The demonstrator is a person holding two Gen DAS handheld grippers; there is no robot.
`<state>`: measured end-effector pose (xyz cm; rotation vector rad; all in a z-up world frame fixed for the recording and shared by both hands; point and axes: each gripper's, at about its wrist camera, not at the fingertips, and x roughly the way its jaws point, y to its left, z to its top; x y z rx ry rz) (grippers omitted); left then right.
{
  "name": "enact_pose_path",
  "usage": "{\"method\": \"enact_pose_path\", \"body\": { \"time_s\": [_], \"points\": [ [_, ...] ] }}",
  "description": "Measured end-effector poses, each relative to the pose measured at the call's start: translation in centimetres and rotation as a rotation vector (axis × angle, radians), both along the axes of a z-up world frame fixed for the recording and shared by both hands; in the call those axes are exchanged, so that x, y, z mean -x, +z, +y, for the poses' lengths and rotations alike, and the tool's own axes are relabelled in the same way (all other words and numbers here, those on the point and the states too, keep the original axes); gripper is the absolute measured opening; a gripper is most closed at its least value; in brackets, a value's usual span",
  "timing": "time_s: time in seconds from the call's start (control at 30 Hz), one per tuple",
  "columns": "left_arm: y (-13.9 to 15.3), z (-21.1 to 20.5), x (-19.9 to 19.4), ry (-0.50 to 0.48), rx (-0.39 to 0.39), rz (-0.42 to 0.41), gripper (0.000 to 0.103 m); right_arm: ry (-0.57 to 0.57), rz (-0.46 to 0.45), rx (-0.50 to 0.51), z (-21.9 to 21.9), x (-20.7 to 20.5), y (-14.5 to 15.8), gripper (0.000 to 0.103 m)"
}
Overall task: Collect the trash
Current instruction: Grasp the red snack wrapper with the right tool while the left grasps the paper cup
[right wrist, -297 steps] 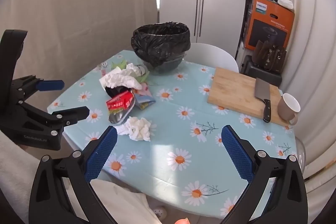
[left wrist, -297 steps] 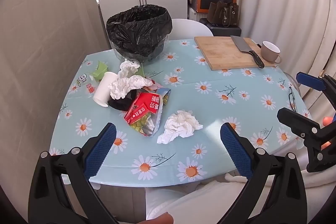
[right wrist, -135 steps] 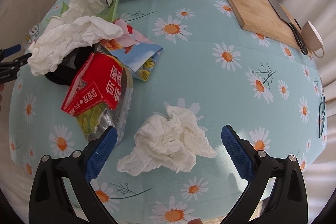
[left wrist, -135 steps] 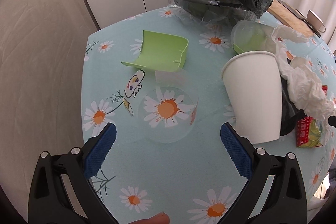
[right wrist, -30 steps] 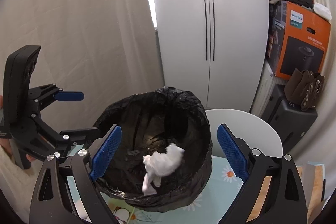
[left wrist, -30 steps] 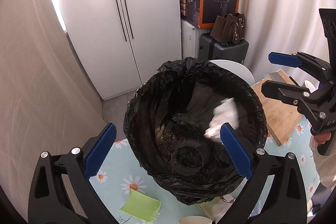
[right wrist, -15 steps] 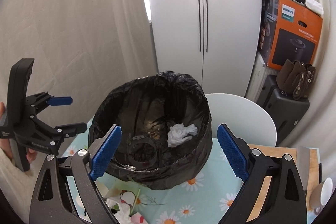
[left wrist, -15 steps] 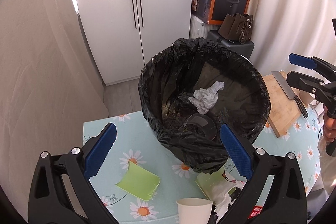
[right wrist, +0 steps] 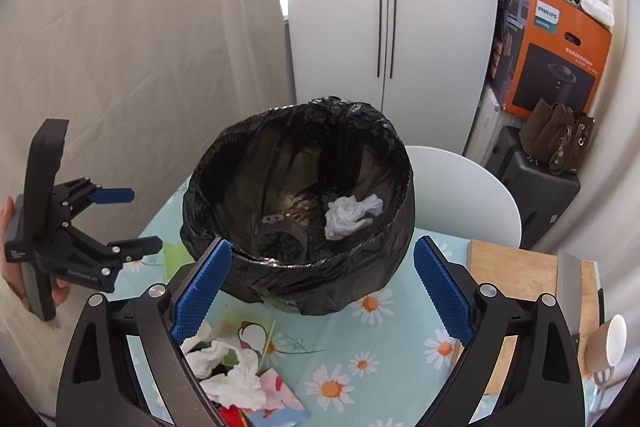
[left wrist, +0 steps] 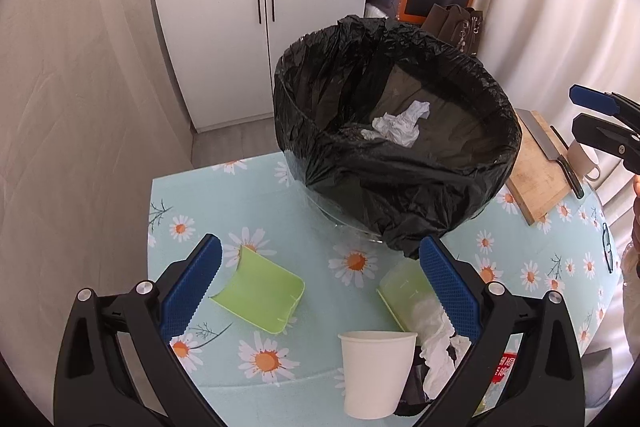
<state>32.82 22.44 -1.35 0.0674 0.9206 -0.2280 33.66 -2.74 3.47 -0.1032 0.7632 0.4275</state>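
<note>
Curtain [right wrist: 120,47] at far left. Left gripper [left wrist: 318,283] empty, fingers spread wide over green plastic piece [left wrist: 260,293] and paper cup [left wrist: 374,373]. Crumpled tissue [left wrist: 398,125] lies inside black-lined bin [left wrist: 400,195] on daisy tablecloth [left wrist: 224,195]. Remaining litter pile [right wrist: 236,375] partly hidden behind fingers. Right gripper [right wrist: 322,291] empty, fingers wide. Cutting board [right wrist: 516,271], cleaver [right wrist: 570,277] and mug [right wrist: 608,343] at right, cut off.
</note>
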Motion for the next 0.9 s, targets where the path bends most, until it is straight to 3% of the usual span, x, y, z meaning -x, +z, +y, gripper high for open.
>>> {"method": "enact_pose_path", "body": {
  "time_s": [0.43,0.9],
  "points": [
    [-3.4,0.6,3.2,-0.037,0.006,0.065,0.097,-0.064,0.050,0.010,-0.6,3.5,-1.6,0.088],
    [-8.2,-0.6,5.4,-0.167,-0.012,0.157,0.097,-0.111,0.142,0.063,0.4,7.2,-5.7,0.088]
  ]
}}
